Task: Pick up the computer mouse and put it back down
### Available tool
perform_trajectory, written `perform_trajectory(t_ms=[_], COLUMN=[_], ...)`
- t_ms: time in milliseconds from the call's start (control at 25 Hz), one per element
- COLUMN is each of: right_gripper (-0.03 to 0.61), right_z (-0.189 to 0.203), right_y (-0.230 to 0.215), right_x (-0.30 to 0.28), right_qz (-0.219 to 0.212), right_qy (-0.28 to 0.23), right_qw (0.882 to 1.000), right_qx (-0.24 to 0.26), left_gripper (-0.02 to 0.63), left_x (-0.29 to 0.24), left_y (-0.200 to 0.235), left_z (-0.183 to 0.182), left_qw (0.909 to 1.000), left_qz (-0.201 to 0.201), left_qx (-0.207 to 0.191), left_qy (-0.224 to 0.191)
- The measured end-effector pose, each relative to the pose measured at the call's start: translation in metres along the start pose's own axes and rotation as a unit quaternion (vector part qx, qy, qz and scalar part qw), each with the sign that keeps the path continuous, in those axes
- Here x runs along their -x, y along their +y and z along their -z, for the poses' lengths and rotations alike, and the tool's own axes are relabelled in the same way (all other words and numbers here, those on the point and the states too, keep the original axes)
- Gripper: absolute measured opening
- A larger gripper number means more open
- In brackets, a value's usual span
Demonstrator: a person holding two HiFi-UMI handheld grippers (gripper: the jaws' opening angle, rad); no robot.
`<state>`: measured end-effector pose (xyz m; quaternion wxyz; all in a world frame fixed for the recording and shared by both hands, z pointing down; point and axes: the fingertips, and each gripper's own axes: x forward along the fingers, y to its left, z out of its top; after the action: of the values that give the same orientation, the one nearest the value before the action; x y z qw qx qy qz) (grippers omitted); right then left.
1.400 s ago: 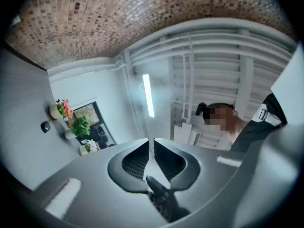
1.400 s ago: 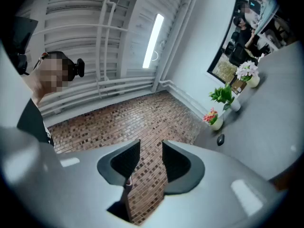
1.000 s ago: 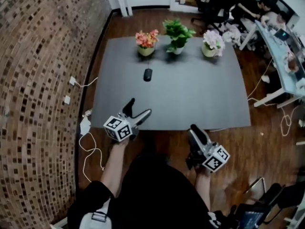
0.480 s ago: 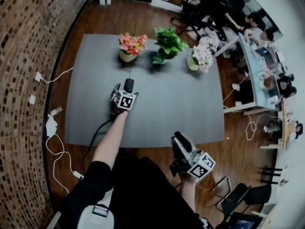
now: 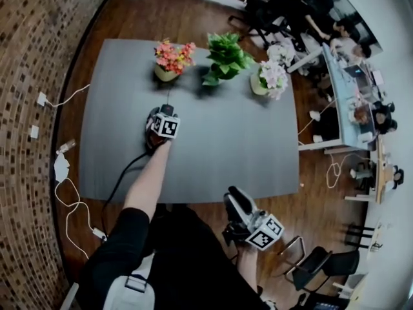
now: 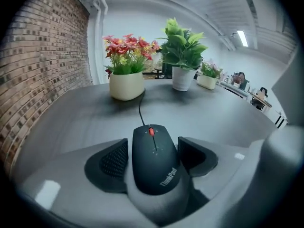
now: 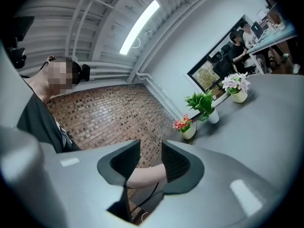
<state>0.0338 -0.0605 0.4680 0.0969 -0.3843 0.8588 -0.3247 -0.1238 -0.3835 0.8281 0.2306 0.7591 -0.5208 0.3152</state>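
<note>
A black computer mouse with a red scroll wheel lies on the grey table, its cable running toward the flower pot. My left gripper is tilted down over it. Its jaws have just been closing with the mouse between them, and both pads now sit against the mouse's sides. In the head view the left gripper covers the mouse. My right gripper hangs off the table's near edge, pointing level. In the right gripper view its jaws stand a narrow gap apart with nothing between them.
Three pots line the table's far side: red flowers, a green plant, pale flowers. A brick wall runs along the left, with cables on the floor. People sit at desks at the far right.
My left gripper reached forward and down across the table to the mouse and its jaws narrowed around it. The right gripper drifted slightly near the table's front edge.
</note>
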Motion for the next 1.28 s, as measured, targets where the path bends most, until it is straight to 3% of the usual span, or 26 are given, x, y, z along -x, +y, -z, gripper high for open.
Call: perform_trajectory(t_ms=[80, 160, 240, 320, 400, 480, 560, 640, 800, 840, 920, 1000, 1080, 1160, 1280], right_gripper=[0.118, 0.118, 0.118, 0.118, 0.118, 0.118, 0.118, 0.118, 0.118, 0.118, 0.118, 0.118, 0.118, 0.118, 0.118], right_z=[-0.005, -0.009, -0.017, -0.028, -0.040, -0.049, -0.054, -0.057, -0.061, -0.061, -0.060, -0.060, -0.061, -0.062, -0.068], right_y=[-0.006, -0.010, -0.011, -0.014, -0.022, -0.030, -0.033, -0.033, -0.032, -0.031, -0.029, -0.024, -0.018, -0.014, -0.015], right_x=[0.008, 0.013, 0.018, 0.020, 0.026, 0.028, 0.020, 0.013, 0.001, -0.004, -0.013, -0.020, -0.026, -0.030, -0.034], right_qz=[-0.008, -0.016, -0.027, -0.037, -0.043, -0.053, -0.072, -0.090, -0.118, -0.125, -0.139, -0.153, -0.165, -0.172, -0.181], right_qy=[-0.002, -0.008, -0.020, -0.035, -0.045, -0.051, -0.058, -0.063, -0.061, -0.057, -0.050, -0.044, -0.039, -0.036, -0.035], right_qw=[1.000, 1.000, 0.999, 0.999, 0.998, 0.997, 0.996, 0.994, 0.991, 0.990, 0.989, 0.987, 0.985, 0.984, 0.983], right_qx=[-0.002, -0.004, -0.002, 0.001, -0.001, -0.003, -0.005, -0.009, -0.014, -0.015, -0.018, -0.018, -0.015, -0.012, -0.006], left_gripper=[0.284, 0.282, 0.282, 0.282, 0.282, 0.282, 0.282, 0.282, 0.282, 0.282, 0.282, 0.282, 0.282, 0.282, 0.282], left_x=[0.001, 0.006, 0.022, 0.045, 0.074, 0.110, 0.150, 0.194, 0.283, 0.305, 0.344, 0.380, 0.414, 0.441, 0.466], left_y=[-0.006, -0.005, -0.008, -0.022, -0.038, -0.051, -0.056, -0.056, -0.057, -0.057, -0.059, -0.065, -0.072, -0.077, -0.083], left_z=[-0.003, 0.000, 0.013, 0.012, -0.018, -0.055, -0.088, -0.115, -0.155, -0.162, -0.176, -0.187, -0.196, -0.203, -0.209], left_qw=[0.9999, 0.9993, 0.9944, 0.9785, 0.9525, 0.9115, 0.8602, 0.8003, 0.6683, 0.6386, 0.5888, 0.5485, 0.5179, 0.4972, 0.4805], left_qz=[0.006, 0.019, 0.054, 0.122, 0.198, 0.270, 0.332, 0.388, 0.483, 0.501, 0.534, 0.567, 0.594, 0.612, 0.628], left_qx=[-0.002, 0.011, 0.071, 0.156, 0.232, 0.302, 0.361, 0.412, 0.485, 0.495, 0.505, 0.503, 0.495, 0.487, 0.476], left_qy=[0.010, 0.029, 0.057, 0.058, 0.000, -0.071, -0.139, -0.198, -0.292, -0.310, -0.335, -0.353, -0.366, -0.375, -0.386])
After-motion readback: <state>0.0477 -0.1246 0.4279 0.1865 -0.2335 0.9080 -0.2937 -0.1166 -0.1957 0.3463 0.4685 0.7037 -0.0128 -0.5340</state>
